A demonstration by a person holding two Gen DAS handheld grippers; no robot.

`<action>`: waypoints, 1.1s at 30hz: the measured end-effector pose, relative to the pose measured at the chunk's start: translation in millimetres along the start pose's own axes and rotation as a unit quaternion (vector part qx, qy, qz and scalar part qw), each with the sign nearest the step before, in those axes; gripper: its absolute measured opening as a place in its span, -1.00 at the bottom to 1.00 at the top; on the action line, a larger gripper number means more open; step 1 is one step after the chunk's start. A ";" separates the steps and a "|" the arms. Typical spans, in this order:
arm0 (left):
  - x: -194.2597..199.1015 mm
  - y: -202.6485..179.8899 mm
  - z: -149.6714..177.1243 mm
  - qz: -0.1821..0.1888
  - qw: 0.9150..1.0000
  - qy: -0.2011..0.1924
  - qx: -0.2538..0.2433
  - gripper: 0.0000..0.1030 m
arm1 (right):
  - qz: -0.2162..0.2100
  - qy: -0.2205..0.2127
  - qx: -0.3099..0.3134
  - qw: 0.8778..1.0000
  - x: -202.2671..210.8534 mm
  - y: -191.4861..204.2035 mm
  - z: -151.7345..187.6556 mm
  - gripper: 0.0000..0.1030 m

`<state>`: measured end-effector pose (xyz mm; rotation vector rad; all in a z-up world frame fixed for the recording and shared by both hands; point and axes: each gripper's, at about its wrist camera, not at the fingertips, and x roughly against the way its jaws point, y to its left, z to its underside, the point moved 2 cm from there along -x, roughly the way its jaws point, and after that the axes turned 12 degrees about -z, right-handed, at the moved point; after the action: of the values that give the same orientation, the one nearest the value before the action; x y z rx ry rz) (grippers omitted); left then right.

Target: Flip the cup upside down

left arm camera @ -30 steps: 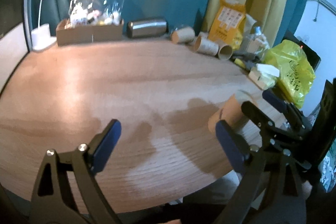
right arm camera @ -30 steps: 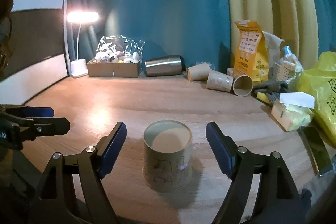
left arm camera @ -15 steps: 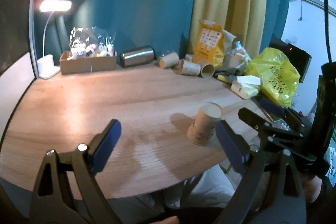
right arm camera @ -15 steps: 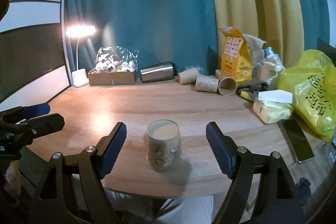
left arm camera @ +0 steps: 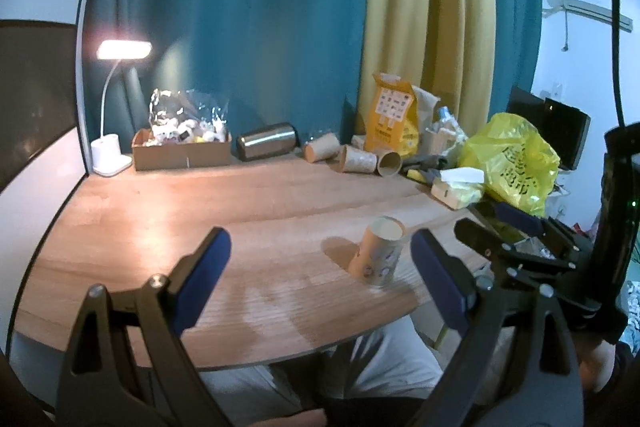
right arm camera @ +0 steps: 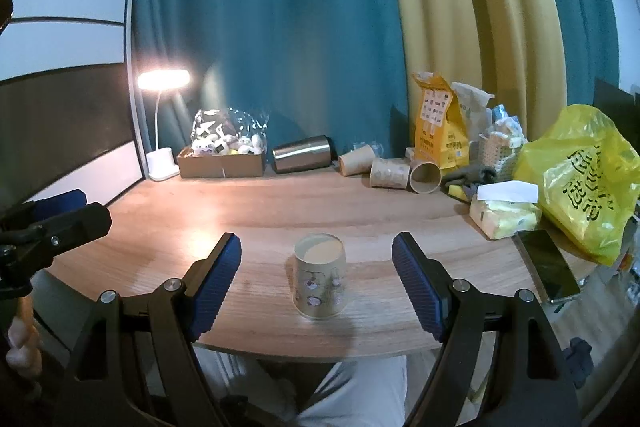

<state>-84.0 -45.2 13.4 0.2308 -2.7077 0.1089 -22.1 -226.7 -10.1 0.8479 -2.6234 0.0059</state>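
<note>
Blue-padded right gripper (right arm camera: 317,281) sits nearest me, jaws spread wide, nothing between the pads touching them. I see the cup (right arm camera: 319,275) standing on the table (right arm camera: 400,215) close to the near edge, framed between the two pads but clear of both. Cup is paper, tan, small printed figures on its side. Whether the pale disc on top is the base or the inside I cannot tell from either view.

Left gripper (left arm camera: 320,277) is also wide open and holds nothing. From its camera the cup (left arm camera: 378,256) sits to the right, just inside its right pad, with the right gripper (left arm camera: 490,233) beside it at the table edge. From the right camera the left gripper (right arm camera: 60,215) shows at the left border.

Mid table is bare wood with lamp glare. On the right side I see a phone (right arm camera: 549,265) lying flat, a tissue pack (right arm camera: 505,211) and a yellow bag (right arm camera: 584,179).

Along the back: three paper cups (right arm camera: 390,171) on their sides, a steel tumbler (right arm camera: 302,153) on its side, a cardboard box (right arm camera: 222,163) with wrapped items, an orange pouch (right arm camera: 440,127), a lit desk lamp (right arm camera: 163,81). Teal and yellow curtains (right arm camera: 360,27) hang behind.
</note>
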 end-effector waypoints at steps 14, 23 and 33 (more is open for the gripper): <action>7.8 -0.3 -4.0 0.002 1.000 -0.014 -0.001 0.81 | -0.001 -0.006 0.001 1.000 3.4 -1.0 -2.5 0.57; 7.7 0.0 -3.9 0.002 1.000 -0.013 0.000 0.81 | -0.002 -0.002 0.000 1.000 4.0 -0.5 -1.4 0.57; 7.8 -0.3 -4.4 0.002 1.000 -0.013 0.000 0.81 | -0.004 -0.001 -0.004 1.000 3.9 0.6 0.5 0.57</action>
<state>-89.2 -46.2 20.6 0.2275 -2.7346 0.1080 -25.6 -228.5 -9.1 0.8555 -2.6197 -0.0058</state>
